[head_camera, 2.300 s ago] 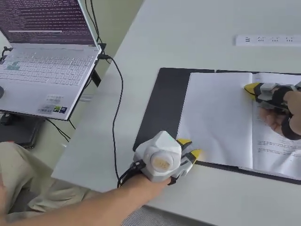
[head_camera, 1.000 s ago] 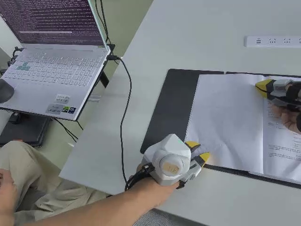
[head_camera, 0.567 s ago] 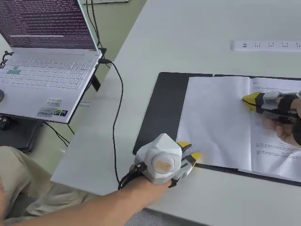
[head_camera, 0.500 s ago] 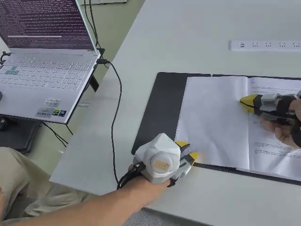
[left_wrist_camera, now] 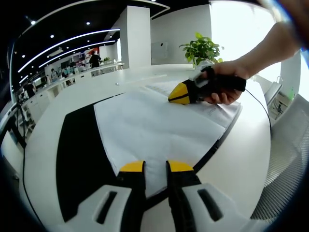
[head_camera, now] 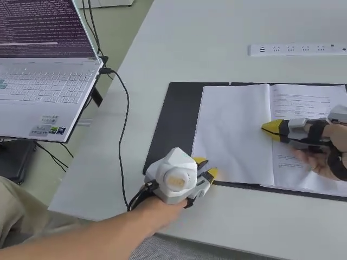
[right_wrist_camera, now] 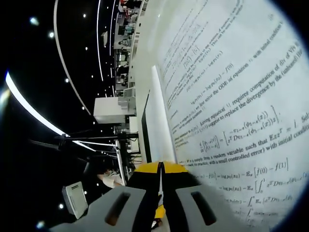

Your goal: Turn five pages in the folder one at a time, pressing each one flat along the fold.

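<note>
Between the left hand-held gripper (head_camera: 207, 169) and the right hand-held gripper (head_camera: 269, 128), the blank page (head_camera: 233, 135) lies flat and bare. The right hand-held gripper and the hand holding it sit on the paper near the fold and block that spot. Beyond it, the surface (head_camera: 217, 38) is wide and bare up to a power strip (head_camera: 295, 49). Left of the left hand-held gripper, a black cable (head_camera: 123, 124) crosses the surface near its edge. A laptop (head_camera: 43, 81) stands past the cable, beside the surface.
</note>
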`<state>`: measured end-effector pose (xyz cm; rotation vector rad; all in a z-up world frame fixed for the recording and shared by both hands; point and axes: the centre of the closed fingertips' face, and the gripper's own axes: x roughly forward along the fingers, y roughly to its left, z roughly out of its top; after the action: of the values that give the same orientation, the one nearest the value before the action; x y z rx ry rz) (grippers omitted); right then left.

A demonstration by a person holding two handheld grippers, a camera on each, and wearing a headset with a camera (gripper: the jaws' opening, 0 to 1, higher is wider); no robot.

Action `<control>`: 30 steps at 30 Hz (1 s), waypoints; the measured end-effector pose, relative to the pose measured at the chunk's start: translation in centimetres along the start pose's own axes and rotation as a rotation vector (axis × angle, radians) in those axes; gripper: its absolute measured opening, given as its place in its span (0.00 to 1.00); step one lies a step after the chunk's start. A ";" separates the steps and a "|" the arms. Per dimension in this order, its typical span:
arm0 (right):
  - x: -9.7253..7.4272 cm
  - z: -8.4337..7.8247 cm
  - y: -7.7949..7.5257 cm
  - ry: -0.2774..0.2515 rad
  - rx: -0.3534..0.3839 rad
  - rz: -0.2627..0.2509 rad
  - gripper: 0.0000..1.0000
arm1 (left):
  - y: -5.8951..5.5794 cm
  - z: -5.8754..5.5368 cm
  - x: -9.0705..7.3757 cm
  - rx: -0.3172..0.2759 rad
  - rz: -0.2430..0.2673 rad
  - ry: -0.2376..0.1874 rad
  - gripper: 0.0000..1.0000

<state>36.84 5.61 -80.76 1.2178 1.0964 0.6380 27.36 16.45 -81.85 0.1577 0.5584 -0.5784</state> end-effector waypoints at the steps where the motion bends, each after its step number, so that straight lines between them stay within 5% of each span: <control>1: -0.1 -0.2 0.0 0.004 -0.002 0.000 0.00 | 0.0 0.0 0.0 0.000 0.000 0.000 0.15; 30: -4.8 -12.8 -2.4 0.182 -0.026 0.009 0.00 | -0.1 0.0 -0.2 -0.004 0.015 -0.010 0.15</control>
<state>22.96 6.04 -81.16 1.1603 1.2305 0.7799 27.20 16.50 -81.73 0.1552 0.5480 -0.5628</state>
